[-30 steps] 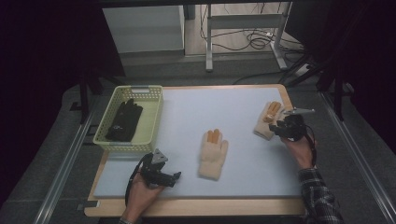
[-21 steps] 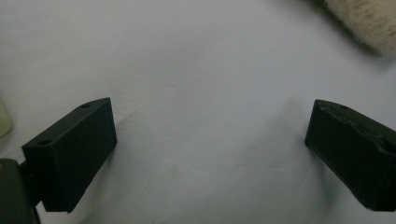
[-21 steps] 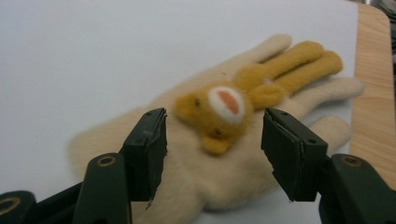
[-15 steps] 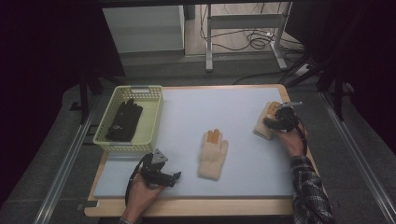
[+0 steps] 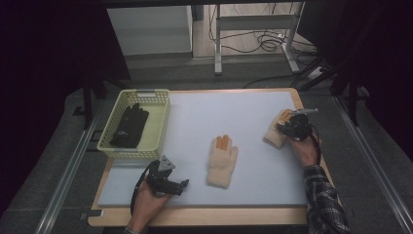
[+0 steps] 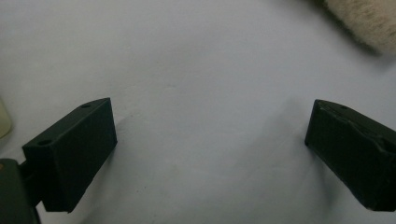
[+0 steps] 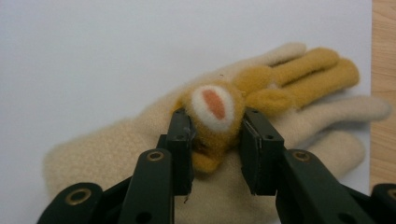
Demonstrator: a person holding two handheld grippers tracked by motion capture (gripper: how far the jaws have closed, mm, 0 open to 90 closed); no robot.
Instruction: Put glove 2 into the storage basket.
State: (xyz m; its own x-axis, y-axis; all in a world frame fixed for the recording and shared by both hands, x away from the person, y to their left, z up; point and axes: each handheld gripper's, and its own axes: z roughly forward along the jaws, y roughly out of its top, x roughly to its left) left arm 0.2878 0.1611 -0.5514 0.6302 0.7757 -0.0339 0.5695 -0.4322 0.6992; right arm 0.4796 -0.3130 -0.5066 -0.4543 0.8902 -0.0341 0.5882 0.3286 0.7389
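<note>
A cream knitted glove (image 5: 274,135) with mustard fingers lies at the right edge of the pale mat. My right gripper (image 5: 286,127) is down on it. In the right gripper view the jaws have just been closing, and the right gripper (image 7: 215,140) now pinches a mustard felt ornament (image 7: 215,105) on the back of this glove (image 7: 116,154). A second cream glove (image 5: 222,161) lies flat mid-mat, fingers pointing away. My left gripper (image 5: 184,186) rests near the front left of the mat. It (image 6: 210,149) is open over bare mat, with a bit of the cream glove (image 6: 364,21) at the upper right.
A pale yellow mesh basket (image 5: 158,122) stands at the mat's left side with a black glove (image 5: 129,126) inside. The wooden table edge (image 7: 383,46) runs just beyond the right glove's fingertips. Dark floor and table legs lie past the far edge.
The right hand has shifted a little left and down onto the right glove, and its jaws have narrowed around the ornament. The left hand and the middle glove have not moved.
</note>
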